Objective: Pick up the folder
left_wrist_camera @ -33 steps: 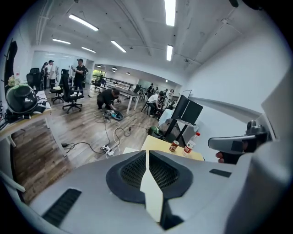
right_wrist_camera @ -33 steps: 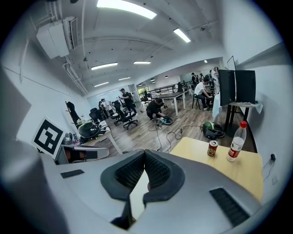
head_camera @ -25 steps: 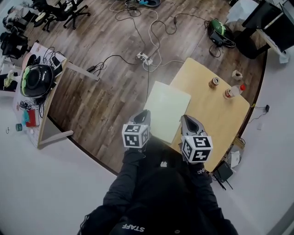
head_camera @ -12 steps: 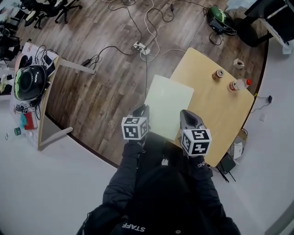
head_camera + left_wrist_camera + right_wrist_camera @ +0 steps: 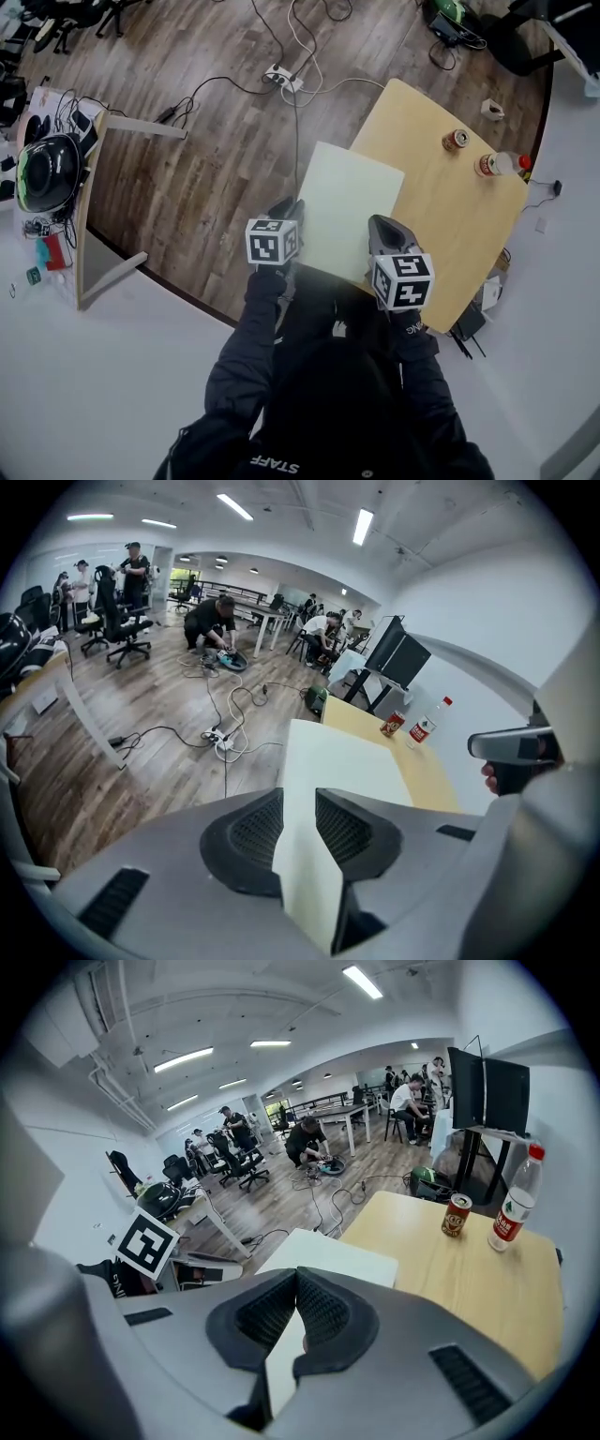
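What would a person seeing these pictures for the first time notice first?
The pale folder comes first, held over the wooden table's edge, with the left gripper and the right gripper at its near end. The left gripper's fingers have just been opening, with the folder between them; the right gripper's are shut on it. A can and a bottle stand at the table's far end.

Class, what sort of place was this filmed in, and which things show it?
Probably an open-plan office or lab: wheeled office chairs, a monitor on a stand, and a power strip with trailing cables.
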Demonstrator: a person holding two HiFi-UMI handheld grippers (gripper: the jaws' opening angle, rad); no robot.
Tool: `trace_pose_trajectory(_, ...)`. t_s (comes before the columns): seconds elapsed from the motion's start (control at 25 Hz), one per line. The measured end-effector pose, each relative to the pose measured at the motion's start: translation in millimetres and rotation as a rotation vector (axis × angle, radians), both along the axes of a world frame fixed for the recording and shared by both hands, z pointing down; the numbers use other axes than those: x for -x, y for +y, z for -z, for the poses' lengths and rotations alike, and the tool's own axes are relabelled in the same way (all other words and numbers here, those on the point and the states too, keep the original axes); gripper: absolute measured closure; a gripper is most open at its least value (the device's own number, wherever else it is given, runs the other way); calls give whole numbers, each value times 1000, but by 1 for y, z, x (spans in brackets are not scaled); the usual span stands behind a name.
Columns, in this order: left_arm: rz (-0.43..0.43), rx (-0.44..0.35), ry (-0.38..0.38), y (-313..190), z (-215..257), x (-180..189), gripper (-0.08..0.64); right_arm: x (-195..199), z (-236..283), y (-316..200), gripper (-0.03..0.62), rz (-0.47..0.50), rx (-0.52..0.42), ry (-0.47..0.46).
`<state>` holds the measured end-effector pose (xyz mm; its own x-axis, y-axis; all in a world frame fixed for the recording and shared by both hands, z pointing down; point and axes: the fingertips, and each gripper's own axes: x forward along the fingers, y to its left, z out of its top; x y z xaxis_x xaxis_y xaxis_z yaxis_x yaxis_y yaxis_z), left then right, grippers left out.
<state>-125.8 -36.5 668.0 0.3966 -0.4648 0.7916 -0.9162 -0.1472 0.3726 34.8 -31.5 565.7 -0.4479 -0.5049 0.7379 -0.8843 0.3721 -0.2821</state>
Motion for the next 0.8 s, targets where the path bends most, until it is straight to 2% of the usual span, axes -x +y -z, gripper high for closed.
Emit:
trace_pose_trajectory(0.08, -17, 15, 10, -5, -9, 1, 427, 3, -5, -3, 569, 2, 9, 3)
trace_pose_trajectory(0.48, -103, 53, 85, -34, -42, -4, 380, 10, -26, -20, 569, -1, 44, 4)
trace_pose_trajectory(0.64, -139, 71, 147, -42, -50, -9, 333, 8, -34, -26, 569, -8, 58, 5)
trace_pose_trajectory(0.8, -224, 109, 223, -48, -59, -16, 270, 8, -40, -33, 569, -14, 69, 4)
